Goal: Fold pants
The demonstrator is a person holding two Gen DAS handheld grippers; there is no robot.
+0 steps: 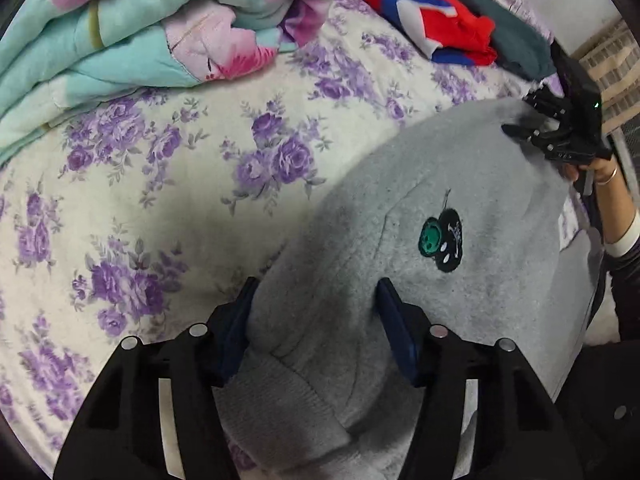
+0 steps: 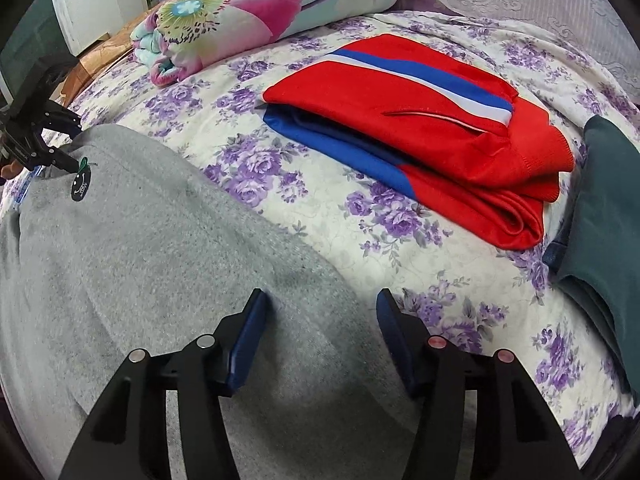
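Straddling bunched grey pants near the ribbed cuff, the left gripper stands half-open, pads flanking the fabric; whether they pinch is unclear. Right gripper, half-open, spans the pants' edge at the sheet, holding nothing visible. Risk: grabbing bedsheet with cloth, or one layer slipping; open room toward 12 o'clock, red folded garment at 1.
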